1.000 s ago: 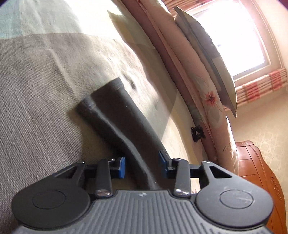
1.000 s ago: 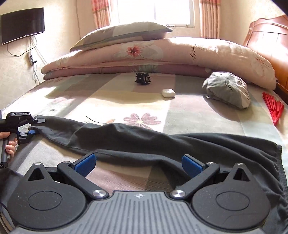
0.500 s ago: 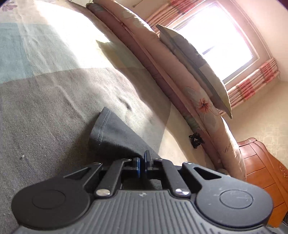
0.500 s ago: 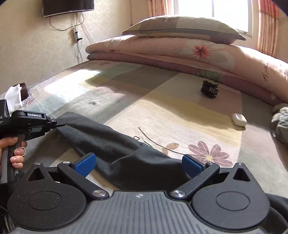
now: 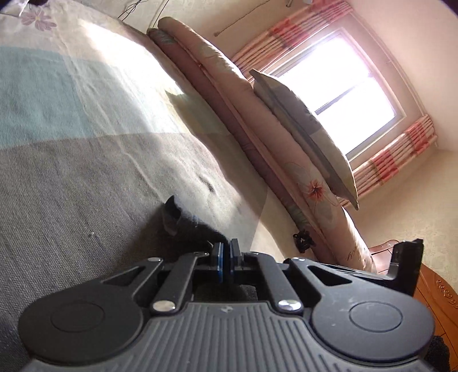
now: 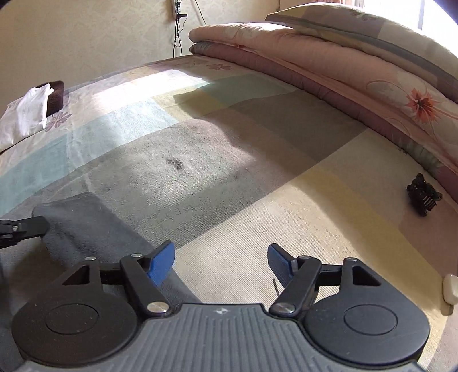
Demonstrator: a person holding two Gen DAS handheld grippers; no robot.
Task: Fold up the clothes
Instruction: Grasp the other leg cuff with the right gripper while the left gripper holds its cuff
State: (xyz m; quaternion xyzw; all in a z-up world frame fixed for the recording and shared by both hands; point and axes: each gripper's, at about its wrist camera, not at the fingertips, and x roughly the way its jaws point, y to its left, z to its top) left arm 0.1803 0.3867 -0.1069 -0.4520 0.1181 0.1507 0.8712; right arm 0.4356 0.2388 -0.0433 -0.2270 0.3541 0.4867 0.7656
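A dark grey garment (image 6: 86, 223) lies on the patchwork bed sheet (image 6: 217, 148), and one end of it stretches toward the lower left of the right wrist view. My left gripper (image 5: 226, 257) is shut on that end, whose crumpled tip (image 5: 183, 220) sticks out past the pads. In the right wrist view the left gripper (image 6: 25, 229) pinches the cloth at the left edge. My right gripper (image 6: 220, 263) is open and hovers just right of the garment, over bare sheet, with nothing between its blue pads (image 6: 161, 261).
A folded quilt (image 6: 329, 74) with a pillow (image 6: 372, 25) on top runs along the far side of the bed. A black hair clip (image 6: 423, 197) and a small white case (image 6: 449, 289) lie to the right. White cloth (image 6: 25, 114) sits at the far left. A wooden headboard (image 5: 438, 300) is at the right.
My left gripper has shut on the garment's end and lifted it, so less cloth shows ahead. My right gripper has swung left along the garment toward the left gripper and is still open.
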